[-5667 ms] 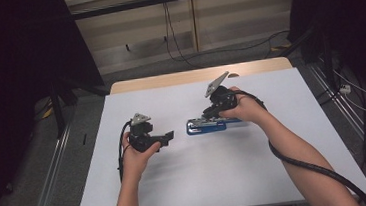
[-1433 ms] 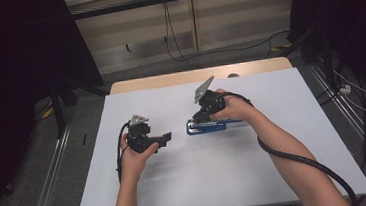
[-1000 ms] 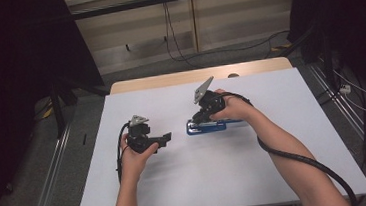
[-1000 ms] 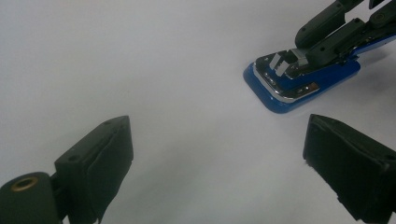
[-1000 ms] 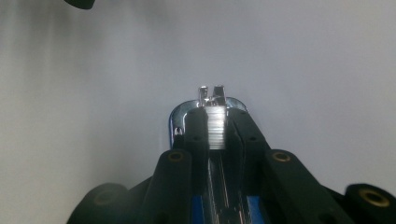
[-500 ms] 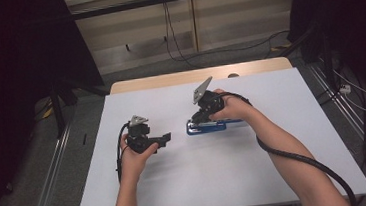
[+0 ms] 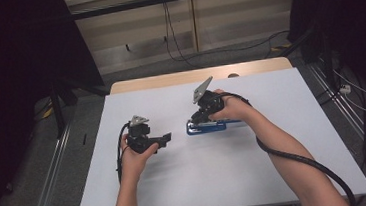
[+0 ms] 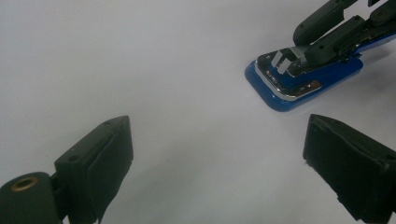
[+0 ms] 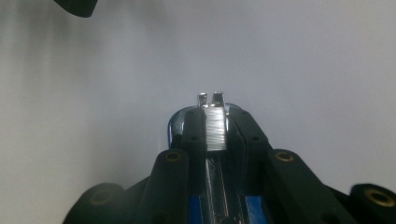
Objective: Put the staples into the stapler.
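A blue stapler lies flat on the white table, its chrome-plated front end pointing left. My right gripper comes down on that front end, and its jaws are shut on the stapler's silver metal top strip, with blue base showing below them. To the left, my left gripper is held low above the table, a short gap from the stapler. It stands open, nothing between its pads, and it faces the stapler.
The table's wooden far edge shows beyond the white sheet. Metal rails run along both sides on the floor, and cables lie behind the table. A black cable trails along the right forearm.
Since the oldest frame the right gripper has shifted slightly left along the stapler and tilted. Over the last second nothing has visibly moved; the left gripper has stayed in place.
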The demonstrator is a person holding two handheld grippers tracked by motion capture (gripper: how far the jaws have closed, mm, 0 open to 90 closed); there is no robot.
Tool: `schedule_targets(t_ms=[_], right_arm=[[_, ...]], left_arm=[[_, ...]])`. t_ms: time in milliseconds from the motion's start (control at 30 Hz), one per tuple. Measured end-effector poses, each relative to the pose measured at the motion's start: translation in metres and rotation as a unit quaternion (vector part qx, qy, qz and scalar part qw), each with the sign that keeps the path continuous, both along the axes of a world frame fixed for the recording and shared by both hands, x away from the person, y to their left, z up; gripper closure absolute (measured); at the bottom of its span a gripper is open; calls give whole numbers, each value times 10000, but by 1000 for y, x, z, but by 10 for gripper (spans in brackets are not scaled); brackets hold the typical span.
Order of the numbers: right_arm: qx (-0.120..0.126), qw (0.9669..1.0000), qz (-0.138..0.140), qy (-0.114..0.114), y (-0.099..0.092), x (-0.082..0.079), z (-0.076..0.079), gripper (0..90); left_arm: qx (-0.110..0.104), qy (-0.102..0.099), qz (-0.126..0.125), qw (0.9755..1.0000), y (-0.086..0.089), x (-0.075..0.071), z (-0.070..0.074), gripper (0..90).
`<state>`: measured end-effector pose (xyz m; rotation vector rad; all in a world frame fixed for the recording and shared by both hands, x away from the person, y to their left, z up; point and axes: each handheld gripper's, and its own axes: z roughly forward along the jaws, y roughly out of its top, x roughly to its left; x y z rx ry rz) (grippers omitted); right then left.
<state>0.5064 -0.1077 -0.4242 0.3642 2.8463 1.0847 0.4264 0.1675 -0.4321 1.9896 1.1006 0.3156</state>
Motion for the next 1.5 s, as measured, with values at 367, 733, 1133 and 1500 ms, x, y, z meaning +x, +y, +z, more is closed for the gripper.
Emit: schedule_targets(t_ms=[367, 733, 1133, 1500], right_arm=[[101, 9997, -215, 46, -8, -3, 2, 681], [263, 9978, -615, 44, -23, -13, 7, 520], [138, 9938, -1098, 66, -42, -21, 10, 315], [-116, 9898, -1421, 32, -57, -26, 11, 238]], left_arm=[[-12, -32, 2, 10000, -1, 0, 1, 86], [-3, -17, -66, 10000, -7, -1, -1, 86], [6, -29, -147, 9999, -13, -1, -2, 86], [31, -41, -206, 9998, -17, 0, -4, 87]])
